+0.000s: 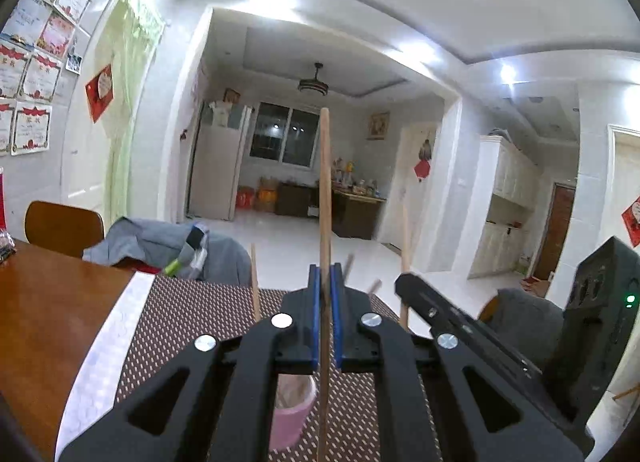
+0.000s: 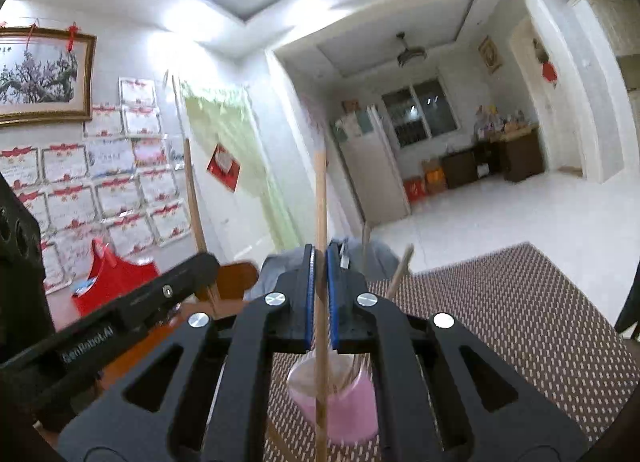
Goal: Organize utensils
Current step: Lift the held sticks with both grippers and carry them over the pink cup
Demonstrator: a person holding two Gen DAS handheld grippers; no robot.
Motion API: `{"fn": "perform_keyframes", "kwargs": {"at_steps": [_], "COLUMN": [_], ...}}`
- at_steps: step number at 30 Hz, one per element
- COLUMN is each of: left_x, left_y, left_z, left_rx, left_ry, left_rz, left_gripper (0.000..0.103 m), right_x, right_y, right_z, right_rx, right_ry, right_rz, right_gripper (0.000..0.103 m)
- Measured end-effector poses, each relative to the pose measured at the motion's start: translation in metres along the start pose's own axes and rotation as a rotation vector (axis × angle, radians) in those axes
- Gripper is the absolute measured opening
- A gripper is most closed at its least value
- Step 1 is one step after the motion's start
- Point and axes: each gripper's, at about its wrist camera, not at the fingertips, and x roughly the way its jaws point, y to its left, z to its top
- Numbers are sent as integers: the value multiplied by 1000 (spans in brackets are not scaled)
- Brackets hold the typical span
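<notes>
- Chopsticks are what both grippers hold: the left gripper [image 1: 325, 290] has its blue-padded fingers [image 1: 316, 314] pressed against a single wooden chopstick [image 1: 325, 182], which stands upright and runs on below the fingers.
- Right gripper [image 2: 319, 274] pinches another wooden chopstick [image 2: 320, 202] the same way, blue pads closed on its shaft, the stick nearly vertical.
- Pink cup [image 2: 340, 398] stands on the mat directly under the right gripper; that chopstick's lower part passes in front of or into the cup, and which cannot be told. Thin sticks show faintly inside the cup.
- In the left wrist view the same pink cup [image 1: 292, 410] sits below the gripper's linkage, just left of the held stick.
- More chopsticks [image 1: 405, 262] rise blurred around the left gripper, and one leans beside the right gripper [image 2: 400, 266].
- Brown woven mat [image 2: 500, 326] with pale dashes covers this part of the wooden table [image 1: 52, 302].
- Lettering on the left gripper's body in the right wrist view [image 2: 88, 346] reads "GenRobot.AI".
- Rows of certificates [image 2: 100, 190] with red trim hang on the wall; their print is too small to read. A red square hanging [image 2: 224, 166] is on the pale green curtain [image 2: 240, 158].
- A grey cloth [image 1: 160, 242] is draped over a chair at the table's far edge.
</notes>
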Motion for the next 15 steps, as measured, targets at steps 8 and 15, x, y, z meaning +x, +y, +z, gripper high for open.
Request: {"fn": "perform_keyframes", "kwargs": {"at_steps": [8, 15], "left_x": [20, 30], "left_y": [17, 20], "left_z": [4, 6], "left_rx": [-23, 4], "left_ry": [-92, -149], "left_rz": [65, 94], "left_gripper": [6, 6], "right_x": [33, 49], "right_y": [0, 5], "right_z": [-3, -11], "right_rx": [-11, -46], "right_ry": [-119, -175], "right_rz": [10, 12], "right_gripper": [6, 6]}}
